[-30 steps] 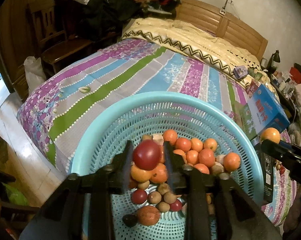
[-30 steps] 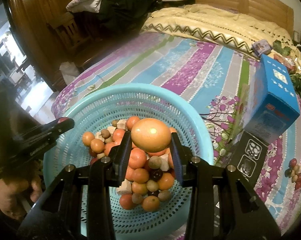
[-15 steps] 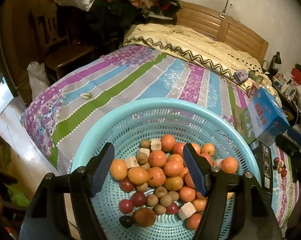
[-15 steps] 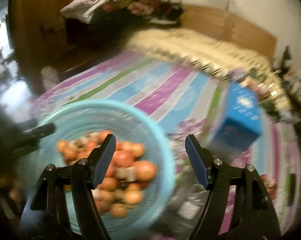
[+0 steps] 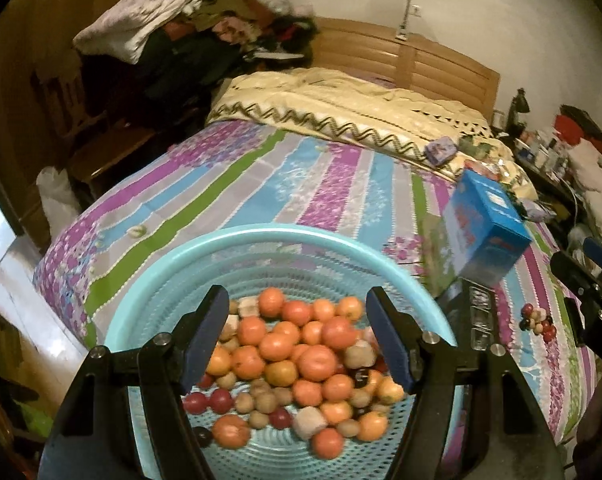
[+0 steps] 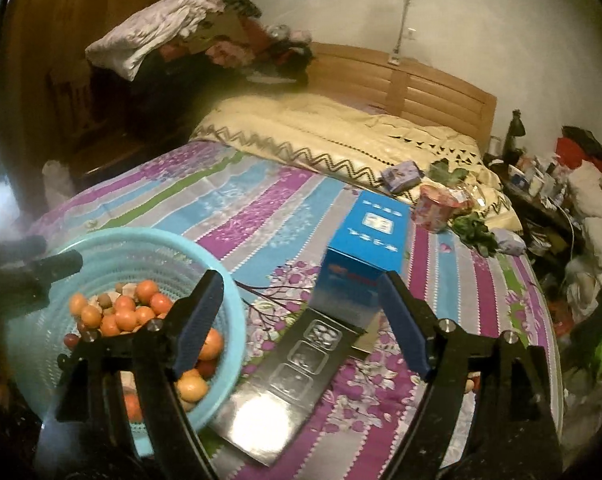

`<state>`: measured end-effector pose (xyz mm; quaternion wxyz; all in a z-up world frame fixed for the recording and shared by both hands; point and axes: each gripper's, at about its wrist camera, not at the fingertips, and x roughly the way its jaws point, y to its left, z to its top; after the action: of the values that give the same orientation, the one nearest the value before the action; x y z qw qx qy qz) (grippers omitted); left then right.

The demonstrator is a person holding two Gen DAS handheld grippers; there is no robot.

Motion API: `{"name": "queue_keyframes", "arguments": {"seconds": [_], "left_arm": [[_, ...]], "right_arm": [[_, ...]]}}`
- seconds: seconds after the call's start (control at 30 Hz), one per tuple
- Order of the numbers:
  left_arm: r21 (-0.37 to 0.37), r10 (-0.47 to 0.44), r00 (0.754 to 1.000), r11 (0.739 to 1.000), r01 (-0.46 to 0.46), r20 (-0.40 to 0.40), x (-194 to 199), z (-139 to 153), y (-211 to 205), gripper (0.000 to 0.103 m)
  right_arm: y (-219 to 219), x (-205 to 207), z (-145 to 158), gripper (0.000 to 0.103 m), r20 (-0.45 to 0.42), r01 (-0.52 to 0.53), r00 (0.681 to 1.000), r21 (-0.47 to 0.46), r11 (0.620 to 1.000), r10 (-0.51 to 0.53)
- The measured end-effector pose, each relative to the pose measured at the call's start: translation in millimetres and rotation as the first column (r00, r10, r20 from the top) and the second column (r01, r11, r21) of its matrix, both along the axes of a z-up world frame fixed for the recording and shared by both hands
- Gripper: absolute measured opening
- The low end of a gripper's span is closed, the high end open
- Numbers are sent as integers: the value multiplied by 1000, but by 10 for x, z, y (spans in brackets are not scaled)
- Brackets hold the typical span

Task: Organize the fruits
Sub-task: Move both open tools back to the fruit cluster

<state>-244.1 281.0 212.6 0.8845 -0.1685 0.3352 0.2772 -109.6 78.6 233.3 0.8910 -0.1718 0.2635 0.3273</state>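
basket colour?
Light turquoise basket, perforated; clearest in the left wrist view.

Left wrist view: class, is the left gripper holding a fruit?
No. The left gripper is open and empty above the fruit in the basket.

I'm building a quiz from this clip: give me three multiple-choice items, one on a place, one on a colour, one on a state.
1. Where does the blue box stand?
A. in the basket
B. on the striped bedspread
C. on the floor

2. What colour is the basket?
A. red
B. white
C. light blue

3. How is the left gripper?
A. open and empty
B. shut on an orange
C. shut on the box

Key: 1 B, the box sits on the bedspread right of the basket; 2 C, its rim is light blue; 3 A, the fingers stand apart, nothing between.
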Motion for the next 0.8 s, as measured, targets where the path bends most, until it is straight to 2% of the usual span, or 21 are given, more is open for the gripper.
{"name": "queue_keyframes", "arguments": {"seconds": [0.23, 0.4, 0.63, 0.8], "left_arm": [[47, -93, 996, 995, 93, -4, 332, 131, -526, 73], [73, -203, 979, 977, 202, 8, 628, 210, -1016, 73], [86, -360, 933, 930, 358, 10, 1159, 221, -1755, 73], [48, -448, 894, 893, 447, 5, 1569, 84, -2206, 73]], "right_arm": [[-401, 164, 1, 84, -12, 51, 999, 26, 998, -51], [-829, 328, -87, 84, -38, 78, 996, 48, 996, -76], [-1570, 777, -295, 84, -102, 188, 978, 32, 982, -184], [-2085, 1002, -429, 84, -128, 257, 959, 30, 966, -252]]}}
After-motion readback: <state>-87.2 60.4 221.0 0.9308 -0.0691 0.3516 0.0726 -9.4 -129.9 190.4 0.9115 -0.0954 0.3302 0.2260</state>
